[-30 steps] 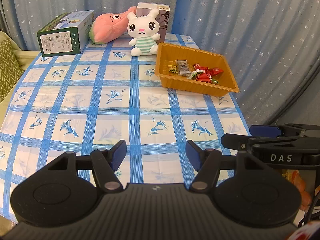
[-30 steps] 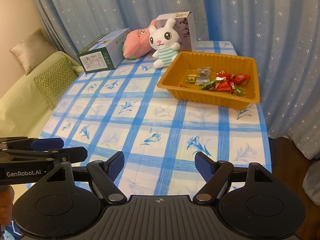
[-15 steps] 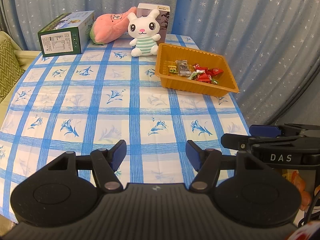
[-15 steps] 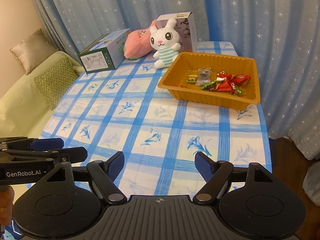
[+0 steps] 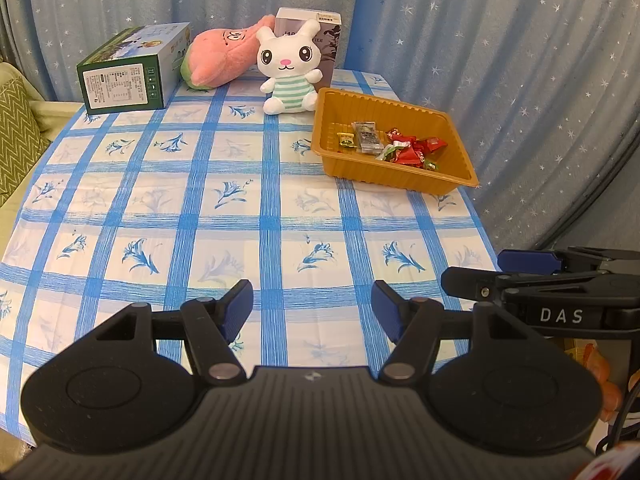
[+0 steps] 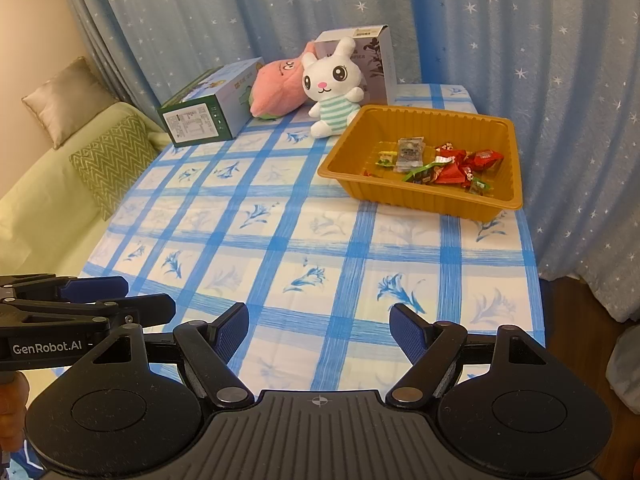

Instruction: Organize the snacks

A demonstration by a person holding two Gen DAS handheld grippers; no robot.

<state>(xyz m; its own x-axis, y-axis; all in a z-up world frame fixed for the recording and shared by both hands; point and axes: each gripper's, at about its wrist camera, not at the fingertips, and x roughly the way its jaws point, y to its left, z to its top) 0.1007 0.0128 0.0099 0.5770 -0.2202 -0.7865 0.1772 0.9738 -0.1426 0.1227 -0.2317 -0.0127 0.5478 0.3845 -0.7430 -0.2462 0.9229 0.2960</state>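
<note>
An orange tray [image 5: 420,184] [image 6: 360,160] sits at the far right of the checked table. It holds several wrapped snacks [image 5: 394,144] [image 6: 440,162], red, green, yellow and silver. My left gripper [image 5: 312,310] is open and empty over the table's near edge. My right gripper [image 6: 318,330] is open and empty, also at the near edge. Each gripper shows in the other's view, the right one [image 5: 528,262] at the side and the left one [image 6: 94,288] at the side.
At the back stand a green box [image 5: 128,72] [image 6: 208,112], a pink plush [image 5: 224,56] [image 6: 276,88], a white rabbit plush [image 5: 290,68] [image 6: 334,88] and a grey carton [image 5: 320,36] [image 6: 372,64]. Blue curtains hang behind. A sofa with cushions [image 6: 108,160] is at the left.
Both grippers have stayed open and almost still. The views have shifted only slightly.
</note>
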